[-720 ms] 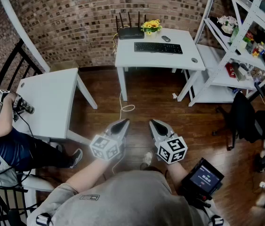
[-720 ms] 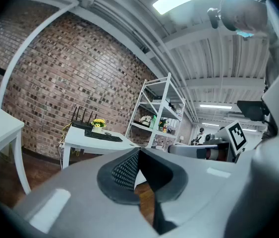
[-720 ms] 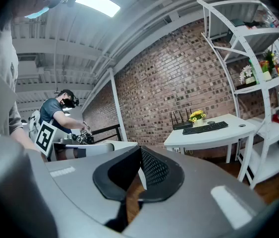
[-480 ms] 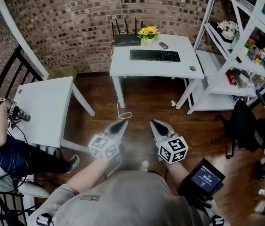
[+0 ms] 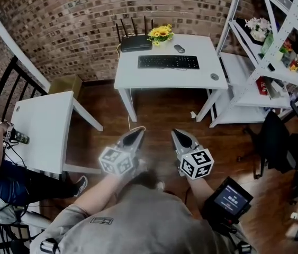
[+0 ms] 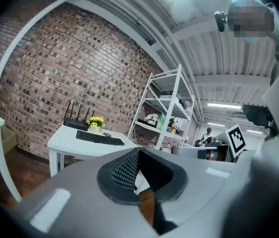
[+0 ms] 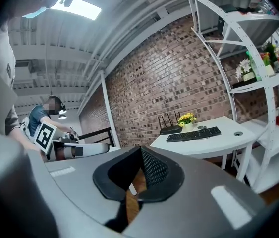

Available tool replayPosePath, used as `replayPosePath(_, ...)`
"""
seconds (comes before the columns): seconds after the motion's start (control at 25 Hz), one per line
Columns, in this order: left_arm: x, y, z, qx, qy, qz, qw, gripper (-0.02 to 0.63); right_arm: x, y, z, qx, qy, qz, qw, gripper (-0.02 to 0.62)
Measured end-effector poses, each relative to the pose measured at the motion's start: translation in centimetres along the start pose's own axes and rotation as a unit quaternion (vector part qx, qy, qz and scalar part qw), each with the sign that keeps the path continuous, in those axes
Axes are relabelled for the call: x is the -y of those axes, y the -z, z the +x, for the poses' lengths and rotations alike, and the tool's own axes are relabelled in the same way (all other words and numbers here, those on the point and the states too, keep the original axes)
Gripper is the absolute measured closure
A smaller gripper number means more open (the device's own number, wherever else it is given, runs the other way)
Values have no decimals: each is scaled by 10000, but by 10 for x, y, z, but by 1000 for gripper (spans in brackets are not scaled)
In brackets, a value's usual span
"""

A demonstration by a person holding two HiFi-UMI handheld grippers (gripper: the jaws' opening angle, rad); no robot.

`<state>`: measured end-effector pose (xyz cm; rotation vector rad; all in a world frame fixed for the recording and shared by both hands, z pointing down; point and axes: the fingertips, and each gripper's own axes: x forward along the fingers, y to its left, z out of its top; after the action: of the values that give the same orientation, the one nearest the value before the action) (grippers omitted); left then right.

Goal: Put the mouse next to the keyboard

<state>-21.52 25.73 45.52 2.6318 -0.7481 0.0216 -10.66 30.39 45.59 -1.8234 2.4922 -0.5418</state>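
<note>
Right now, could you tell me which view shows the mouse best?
The head view: it looks down on the mouse, clear behind the keyboard. Both gripper views show only a tiny dark speck.

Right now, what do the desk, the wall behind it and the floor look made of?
Desk: likely painted wood or laminate; smooth, matte white top and legs.
Wall: brick, rough, reddish-brown courses with pale mortar lines.
Floor: wood or wood-look planks, dark brown, slight sheen, visible seams.
</note>
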Motion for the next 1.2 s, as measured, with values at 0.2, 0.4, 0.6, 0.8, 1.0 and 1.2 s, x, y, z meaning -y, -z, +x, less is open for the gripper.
replayPosePath(0.2,-21,-1,40,-6,77,-29,10000,611,31,-2,24,-88,80,-16,9999,584)
replayPosePath(0.4,-56,-21,93,72,177,-92,9998,611,69,-22,70,-156,215,-65,9996,584)
replayPosePath(0.6,-98,-51,150,65,414,-83,9991,611,103,-50,134,-163,321,-65,9993,584)
replayPosePath(0.8,-134,-74,189,102,592,-122,9981,611,126,-68,184,-226,452,-82,9987,584)
replayPosePath(1.0,-173,-89,219,138,638,-191,9977,611,147,-81,230,-295,585,-174,9977,584)
replayPosePath(1.2,-194,-98,240,148,589,-259,9978,611,164,-91,254,-347,628,-201,9972,584)
